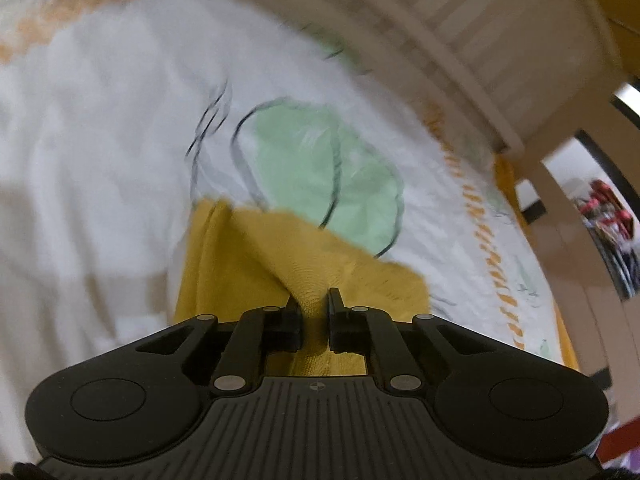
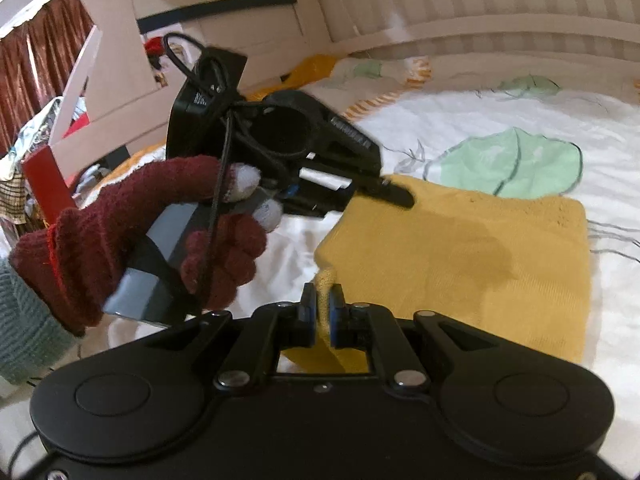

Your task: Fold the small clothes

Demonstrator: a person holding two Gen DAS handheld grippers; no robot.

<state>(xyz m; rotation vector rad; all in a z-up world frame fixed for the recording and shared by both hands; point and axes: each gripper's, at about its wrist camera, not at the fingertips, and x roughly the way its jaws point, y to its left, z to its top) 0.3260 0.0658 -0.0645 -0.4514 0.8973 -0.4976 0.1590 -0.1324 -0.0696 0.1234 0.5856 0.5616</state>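
Bedsheet (image 2: 460, 120), yellow cloth (image 2: 460, 260) between both grippers

A yellow garment (image 2: 472, 256) of matt, finely ribbed knit cloth lies on a smooth white printed bedsheet (image 1: 100, 128). The grippers are matt black plastic with shiny metal pivot pins, one held in a fuzzy maroon knit glove (image 2: 132, 232).

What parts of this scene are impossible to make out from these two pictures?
- Yellow garment: its near edge is covered by the right gripper body in the right wrist view, so its type stays unclear.
- Bed sheet print: motion blur smears it in the left wrist view.
- Left gripper pads: too small and dark in the right wrist view.
- Gloved hand: the arm is cut off at the picture's left edge.
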